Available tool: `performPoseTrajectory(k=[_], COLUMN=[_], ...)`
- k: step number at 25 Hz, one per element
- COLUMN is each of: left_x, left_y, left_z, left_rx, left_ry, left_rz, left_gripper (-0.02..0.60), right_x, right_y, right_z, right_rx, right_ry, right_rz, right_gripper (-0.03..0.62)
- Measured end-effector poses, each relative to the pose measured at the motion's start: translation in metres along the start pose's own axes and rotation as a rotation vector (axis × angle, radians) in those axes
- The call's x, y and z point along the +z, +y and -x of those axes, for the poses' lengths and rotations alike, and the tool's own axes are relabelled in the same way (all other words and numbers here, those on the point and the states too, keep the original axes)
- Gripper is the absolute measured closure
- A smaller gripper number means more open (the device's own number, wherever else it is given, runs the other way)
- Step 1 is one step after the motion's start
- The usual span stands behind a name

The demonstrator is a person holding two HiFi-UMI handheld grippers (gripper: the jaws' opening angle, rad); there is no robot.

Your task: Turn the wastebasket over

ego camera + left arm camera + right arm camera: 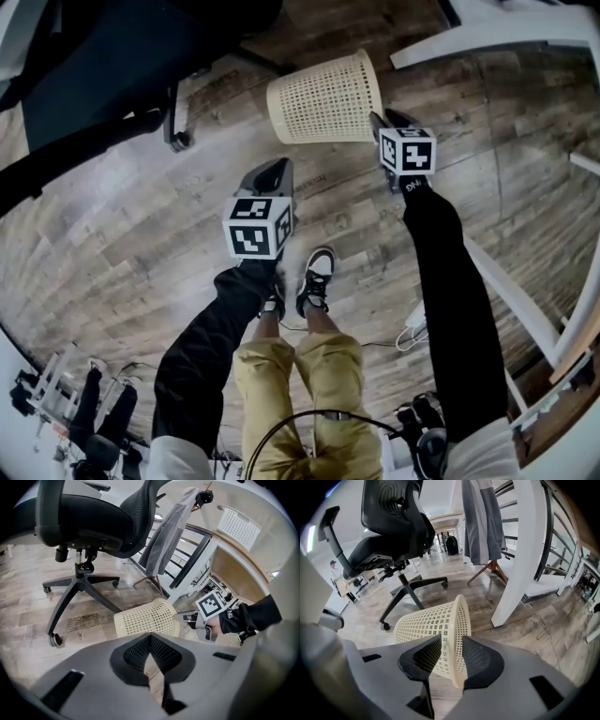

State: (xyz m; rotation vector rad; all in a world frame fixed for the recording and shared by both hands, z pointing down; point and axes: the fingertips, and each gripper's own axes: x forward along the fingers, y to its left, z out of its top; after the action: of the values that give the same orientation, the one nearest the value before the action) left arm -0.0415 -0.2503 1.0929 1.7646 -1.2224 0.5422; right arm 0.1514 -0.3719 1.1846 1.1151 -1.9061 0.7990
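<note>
Wastebasket: cream mesh wastebasket (323,98) lies on its side on the wooden floor (122,244), with its mouth toward the right gripper and its base toward the office chair (89,513).
Right gripper (451,640): jaws apart, straddling the rim at the mouth. The mesh wall sits between the pads, which are not pressing on it.
Left gripper (150,638): jaws together with nothing between them. It hangs over bare floor near the basket's side, apart from it.
Step in hand (judged): get a grip on the rim before tipping.
Method: seat the wall deep between the pads and close squarely across the rim band. Grip firmly but without buckling the light mesh, then swing the mouth round in one arc, pivoting on the base edge.
Left's use: steady the base so it doesn't skid.
Risk: the rim slips out, or the basket rolls toward the chair.
</note>
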Motion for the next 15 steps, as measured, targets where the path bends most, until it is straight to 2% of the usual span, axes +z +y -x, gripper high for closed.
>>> performPoseTrajectory(k=[2,4,8,15], left_x=[-0.004,-0.007,-0.014,-0.002], left_y=[0.004,0.009,0.012,-0.005], left_z=[0.0,0.002,0.008,0.022], left_rx=[0.003,0.007,0.013,-0.005], left_ry=[0.007,0.013,0.029,0.039], left_rz=[-0.004,-0.006,0.002,-0.011], left_gripper=[0.58,0.58,0.58,0.58], right_x=[0.001,0.005,0.012,0.027], right_y=[-0.004,-0.003,0.011,0.056], right_z=[-0.005,-0.008,0.001,0.042], right_rx=[-0.027,-0.046,-0.039,-0.08], right_ry=[-0.006,-0.015,-0.023,-0.047], right_rz=[-0.002,0.005,0.027,0.274], right_gripper=[0.463,0.518,0.534,0.537])
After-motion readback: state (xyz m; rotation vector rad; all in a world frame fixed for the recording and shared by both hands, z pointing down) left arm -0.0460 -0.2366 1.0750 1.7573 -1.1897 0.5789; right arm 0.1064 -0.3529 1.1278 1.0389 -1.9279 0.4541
